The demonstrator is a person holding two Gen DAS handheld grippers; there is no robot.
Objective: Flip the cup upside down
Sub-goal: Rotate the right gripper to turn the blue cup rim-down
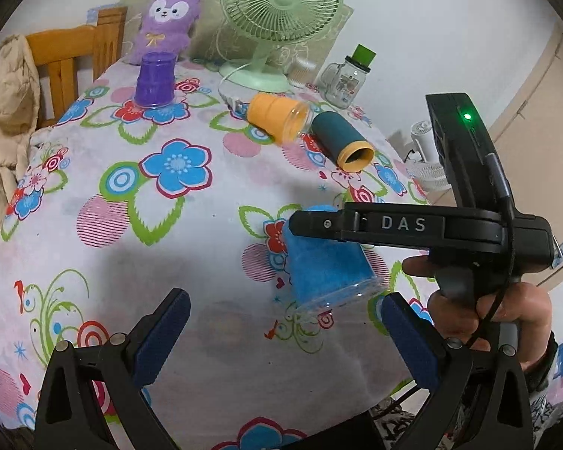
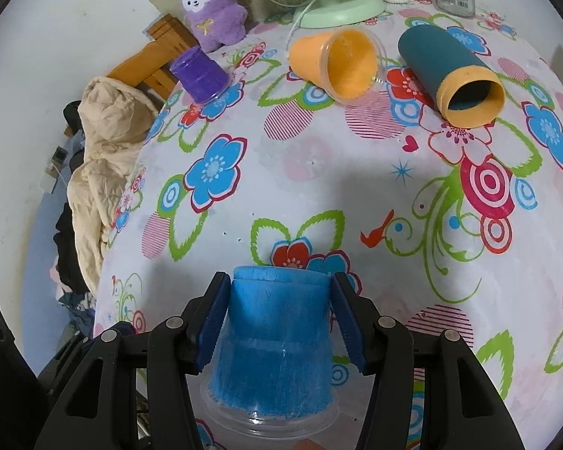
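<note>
R gripper pinches fuzzy blue plastic cup w/ clear rim, base up, mouth toward table for inverted set-down; L gripper spread wide, idle.

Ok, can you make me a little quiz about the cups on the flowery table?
1. True or false: the blue cup sits between the right claw fingers.
2. Which cup lies on its side: A purple cup, B orange cup, C blue cup?
3. Fill in: the left claw is ____ and holds nothing.

Key: 1 true; 2 B; 3 open.
</note>
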